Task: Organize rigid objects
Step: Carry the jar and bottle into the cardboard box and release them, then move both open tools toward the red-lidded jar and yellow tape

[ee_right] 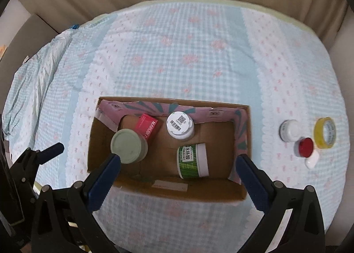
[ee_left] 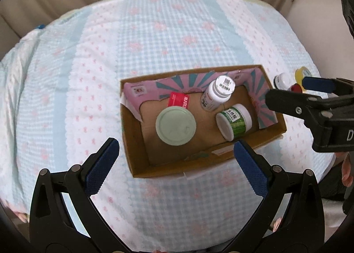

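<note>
both grippers, left gripper (ee_left: 176, 150) and right gripper (ee_right: 178, 163), jaws spread and empty above cardboard box (ee_right: 241, 195); box holds green-lidded jar (ee_right: 126, 145), white bottle (ee_right: 179, 125), green-labelled tub (ee_right: 192, 161), red carton (ee_right: 147, 127); tape roll (ee_right: 325, 132) outside on cloth

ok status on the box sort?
Both grippers open, empty. Four items in box. Tape roll and small jars still outside. Path clear.

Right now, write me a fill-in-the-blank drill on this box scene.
1. The green-labelled jar in the cardboard box lies on its ____.
2. The roll of tape outside the box is ____.
3. The white bottle with a barcode on its cap stands ____.
4. Both the left gripper and right gripper are ____.

Missing words: side; yellow; upright; open
</note>
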{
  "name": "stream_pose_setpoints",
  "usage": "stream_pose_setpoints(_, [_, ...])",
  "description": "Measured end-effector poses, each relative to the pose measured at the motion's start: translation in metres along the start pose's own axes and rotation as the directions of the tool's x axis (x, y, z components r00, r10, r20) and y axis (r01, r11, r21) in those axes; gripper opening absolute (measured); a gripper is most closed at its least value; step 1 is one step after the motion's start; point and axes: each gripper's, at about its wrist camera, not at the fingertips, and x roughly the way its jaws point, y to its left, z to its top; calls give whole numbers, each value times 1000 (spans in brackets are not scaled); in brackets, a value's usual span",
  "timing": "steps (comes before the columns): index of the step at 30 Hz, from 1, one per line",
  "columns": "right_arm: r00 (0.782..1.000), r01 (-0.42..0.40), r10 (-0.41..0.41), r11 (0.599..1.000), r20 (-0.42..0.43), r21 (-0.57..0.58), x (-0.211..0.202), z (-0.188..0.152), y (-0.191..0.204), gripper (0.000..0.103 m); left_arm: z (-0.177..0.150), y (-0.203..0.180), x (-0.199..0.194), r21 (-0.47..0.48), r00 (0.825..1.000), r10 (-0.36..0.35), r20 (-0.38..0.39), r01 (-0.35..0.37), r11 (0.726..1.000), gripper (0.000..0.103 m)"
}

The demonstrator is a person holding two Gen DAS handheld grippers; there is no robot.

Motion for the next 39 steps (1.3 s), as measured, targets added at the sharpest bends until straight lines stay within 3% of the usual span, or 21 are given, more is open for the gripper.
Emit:
stream_pose_setpoints(12, [994,81,-81,997,69,1,-77,-34,-1,103,-4,-12,-67,-3,994,-5,111,5,1000,103])
stream_pose_setpoints(17, [983,154,-155,988,101,15,-112,-46,-9,103,-3,-29,-94,14,985,-37,168,35,999,103])
stream_pose_setpoints(21, [968,189,-191,982,165,24,-145,-56,-30,103,-2,-52,-106,18,982,-5,188,2,1000,103])
stream_pose_setpoints(28, [955,188,-208,976,212,110,-179,-80,-116,103,-1,-115,-106,-24,980,-3,199,8,1000,103])
stream_pose_setpoints(32, [955,167,-182,982,233,84,-184,-93,-165,103,1,-172,-106,-67,975,39,217,-25,997,103])
stream_pose_setpoints(39, [955,127,-135,991,265,47,-186,-106,-255,103,5,-269,-88,-72,973,24,231,-7,997,103])
